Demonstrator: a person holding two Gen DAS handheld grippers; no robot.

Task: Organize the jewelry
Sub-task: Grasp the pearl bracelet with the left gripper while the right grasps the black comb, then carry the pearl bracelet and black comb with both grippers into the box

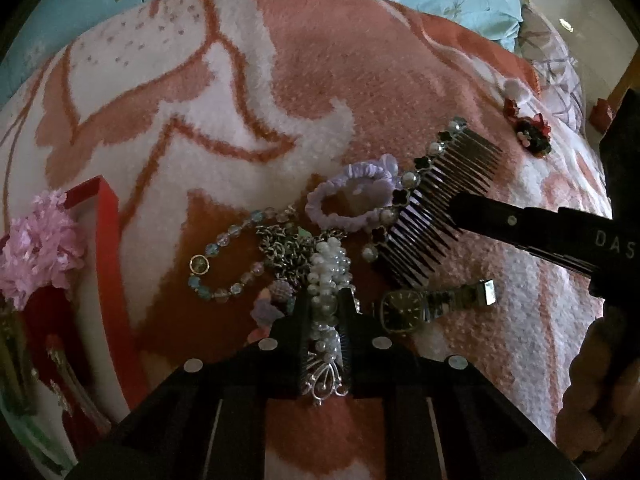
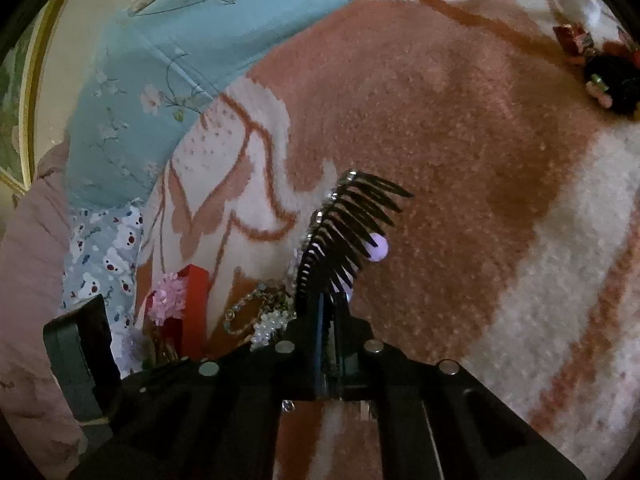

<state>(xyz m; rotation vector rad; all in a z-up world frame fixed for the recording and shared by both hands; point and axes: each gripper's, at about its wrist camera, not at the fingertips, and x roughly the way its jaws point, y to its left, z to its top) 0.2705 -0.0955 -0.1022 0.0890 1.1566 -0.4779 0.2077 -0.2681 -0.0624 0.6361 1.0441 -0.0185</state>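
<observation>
Clamped in left gripper [image 1: 325, 312]: pearl hairpiece [image 1: 329, 280], long axis straight ahead along the fingers. Clenched in right gripper [image 2: 328, 304]: black comb [image 2: 340, 236], spine running up-left, teeth rightward. Underneath, fleecy orange-and-white blanket [image 1: 224, 80]; beyond, blue floral bedding [image 2: 132, 92].

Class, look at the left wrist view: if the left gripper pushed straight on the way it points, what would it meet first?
The left gripper is shut on the pearl hair clip. Straight ahead lies the tangled metal chain, then probably the lilac scrunchie; depth is unclear, and the blanket beneath may come first.
</observation>
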